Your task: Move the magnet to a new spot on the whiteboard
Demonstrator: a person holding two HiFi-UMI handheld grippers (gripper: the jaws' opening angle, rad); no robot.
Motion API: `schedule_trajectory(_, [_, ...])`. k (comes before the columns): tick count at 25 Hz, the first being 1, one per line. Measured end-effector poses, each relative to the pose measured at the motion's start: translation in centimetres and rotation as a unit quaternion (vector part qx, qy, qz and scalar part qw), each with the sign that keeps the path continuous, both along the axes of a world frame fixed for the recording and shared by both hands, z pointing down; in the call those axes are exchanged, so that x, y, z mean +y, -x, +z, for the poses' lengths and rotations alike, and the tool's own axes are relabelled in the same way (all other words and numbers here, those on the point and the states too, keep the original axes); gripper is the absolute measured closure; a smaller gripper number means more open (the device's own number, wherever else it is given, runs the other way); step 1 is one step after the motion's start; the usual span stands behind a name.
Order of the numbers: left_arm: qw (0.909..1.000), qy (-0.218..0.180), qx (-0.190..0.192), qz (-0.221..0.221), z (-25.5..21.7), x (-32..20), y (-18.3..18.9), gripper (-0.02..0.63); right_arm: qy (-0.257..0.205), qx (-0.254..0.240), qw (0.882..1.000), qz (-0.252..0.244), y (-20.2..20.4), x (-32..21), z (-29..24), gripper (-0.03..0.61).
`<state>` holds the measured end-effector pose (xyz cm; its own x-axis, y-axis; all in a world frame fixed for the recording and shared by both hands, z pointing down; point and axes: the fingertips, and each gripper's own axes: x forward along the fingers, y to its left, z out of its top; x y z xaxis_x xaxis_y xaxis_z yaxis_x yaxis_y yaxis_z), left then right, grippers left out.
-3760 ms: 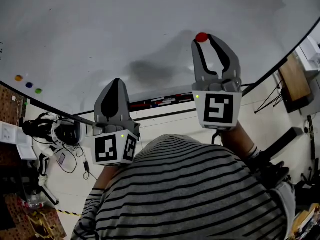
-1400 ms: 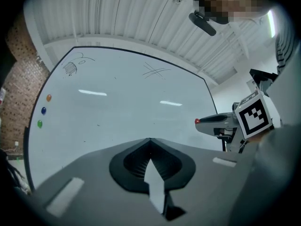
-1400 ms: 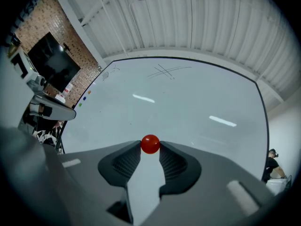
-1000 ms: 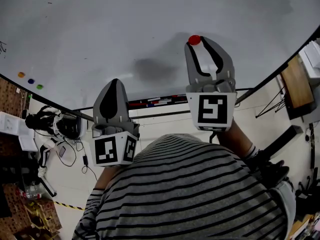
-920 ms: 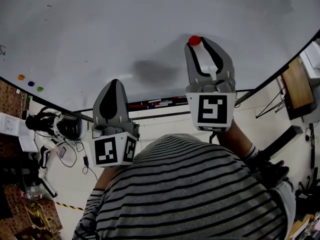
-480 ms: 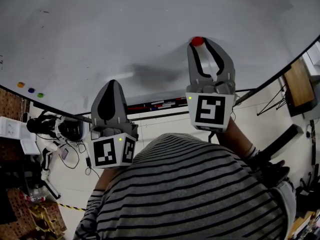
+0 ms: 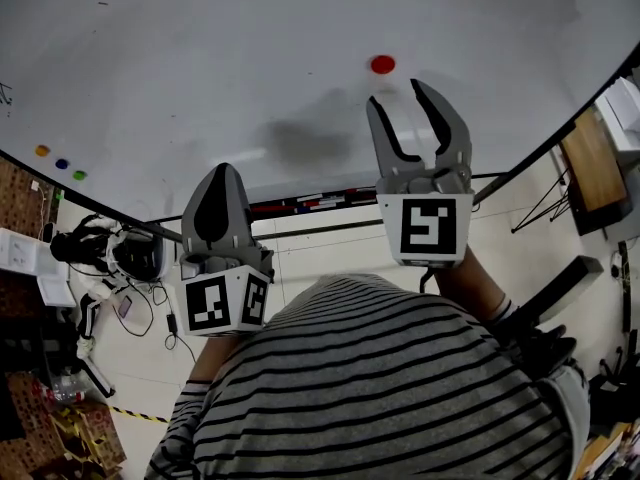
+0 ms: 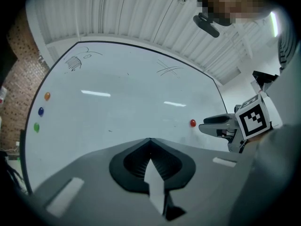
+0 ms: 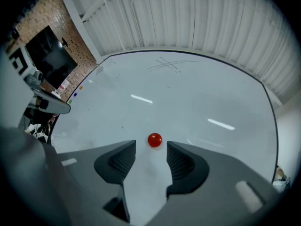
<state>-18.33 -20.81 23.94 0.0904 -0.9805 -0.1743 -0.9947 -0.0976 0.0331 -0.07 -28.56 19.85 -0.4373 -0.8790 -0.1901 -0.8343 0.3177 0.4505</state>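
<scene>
Far left of the head view: three small coloured magnets (image 7: 62, 164) sit on the whiteboard (image 7: 200, 58), well apart from the work.

Left gripper (image 7: 222, 173), lower left of centre: fingers pressed together, nothing between them, held off the board. Idle.

Red magnet (image 7: 381, 64), upper centre-right of the head view: stuck flat on the board, alone, nothing touching it.

Right gripper (image 7: 398, 96), just below and right of the magnet: jaws opening and standing wide, with only bare board between them. The magnet lies just past the tips. I judge it set down in its spot.

Handling, as I judge it: small, light, hard, smooth-domed. It clings to the board, so it should resist a straight pull and snap back when brought near. The pads should go across its rim, low against the board; the dome will likely slip from a shallow pinch.

View comparison:
- The right gripper view alone shows the clear gap between the magnet (image 9: 154, 140) and both pads.
- The head view gives its place on the whole board.
- The left gripper view catches the magnet (image 8: 193, 123) and the right gripper side-on at the frame's right.
</scene>
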Motion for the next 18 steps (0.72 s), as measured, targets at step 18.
schedule_trajectory(18, [0.9995, 0.022, -0.013, -0.019, 3.0, 16.8, -10.3, 0.598, 0.045, -0.03, 0.998, -0.011, -11.8, 17.2, 4.8, 0.506])
